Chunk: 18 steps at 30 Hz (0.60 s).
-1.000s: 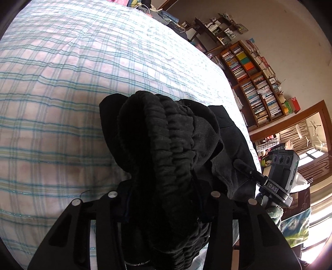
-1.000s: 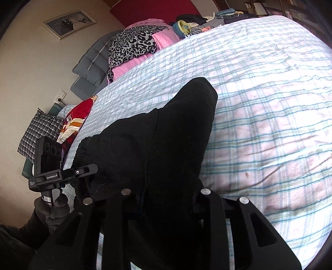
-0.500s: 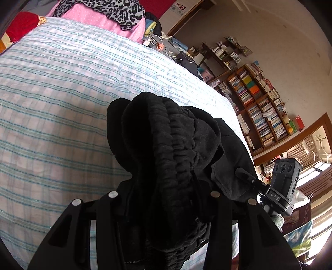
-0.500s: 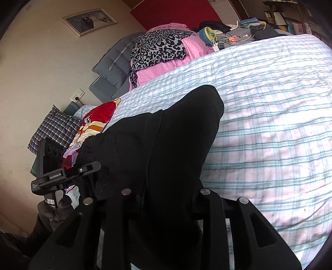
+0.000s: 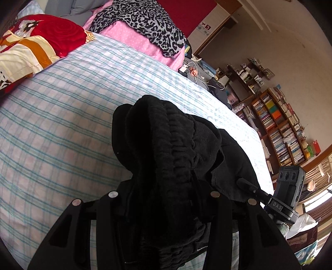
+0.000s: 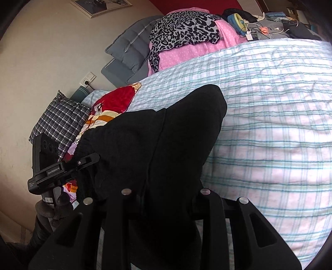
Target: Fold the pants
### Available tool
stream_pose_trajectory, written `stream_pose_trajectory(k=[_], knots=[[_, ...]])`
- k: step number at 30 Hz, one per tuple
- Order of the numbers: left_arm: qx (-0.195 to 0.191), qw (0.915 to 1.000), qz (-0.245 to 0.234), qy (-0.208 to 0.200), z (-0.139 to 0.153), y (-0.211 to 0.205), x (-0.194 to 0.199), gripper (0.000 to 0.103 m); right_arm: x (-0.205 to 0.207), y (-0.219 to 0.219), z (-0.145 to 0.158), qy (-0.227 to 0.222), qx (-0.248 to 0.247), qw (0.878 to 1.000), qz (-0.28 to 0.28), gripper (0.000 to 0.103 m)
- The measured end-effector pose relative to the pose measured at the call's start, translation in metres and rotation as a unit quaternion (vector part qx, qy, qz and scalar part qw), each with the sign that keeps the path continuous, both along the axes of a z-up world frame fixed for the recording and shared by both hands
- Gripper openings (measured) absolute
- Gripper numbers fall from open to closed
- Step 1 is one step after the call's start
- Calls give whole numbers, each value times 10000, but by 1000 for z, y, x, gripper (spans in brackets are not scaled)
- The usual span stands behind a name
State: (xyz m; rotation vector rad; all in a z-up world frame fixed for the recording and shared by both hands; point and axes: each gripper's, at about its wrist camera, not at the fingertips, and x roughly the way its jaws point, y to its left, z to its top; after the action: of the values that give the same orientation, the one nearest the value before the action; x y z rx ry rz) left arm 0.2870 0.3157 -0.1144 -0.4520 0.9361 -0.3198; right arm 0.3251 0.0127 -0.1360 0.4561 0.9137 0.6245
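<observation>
The black pants [image 5: 166, 149] hang bunched between both grippers above the checked bed sheet [image 5: 62, 128]. My left gripper [image 5: 164, 199] is shut on the ribbed elastic waistband, which drapes over its fingers. My right gripper [image 6: 164, 195] is shut on another part of the pants [image 6: 166, 135], smooth black cloth covering its fingertips. The right gripper also shows in the left wrist view [image 5: 278, 199] at the pants' right edge. The left gripper shows in the right wrist view [image 6: 60, 166] at the left edge.
A red and yellow pillow [image 5: 31, 45], a pink quilt [image 5: 134, 39] with a leopard-print cloth [image 5: 145, 18] and a checked pillow [image 6: 60, 122] lie at the bed's head. Bookshelves [image 5: 278, 128] stand beyond the bed. Cables and small items [image 6: 259, 29] lie near the far edge.
Both grippers have lifted and tilted up with the pants held. More of the bed's head, the pillows and the wall now show. The grip on the cloth looks unchanged.
</observation>
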Motion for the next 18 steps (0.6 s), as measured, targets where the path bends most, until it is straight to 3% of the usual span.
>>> stream_pose_trajectory(k=[8, 18], knots=[[189, 9992, 330, 128, -20, 52, 27, 44, 45, 58, -24, 14, -184, 9996, 197, 28], [293, 9989, 330, 183, -48, 59, 38, 46, 51, 60, -54, 84, -584, 9978, 289, 29]])
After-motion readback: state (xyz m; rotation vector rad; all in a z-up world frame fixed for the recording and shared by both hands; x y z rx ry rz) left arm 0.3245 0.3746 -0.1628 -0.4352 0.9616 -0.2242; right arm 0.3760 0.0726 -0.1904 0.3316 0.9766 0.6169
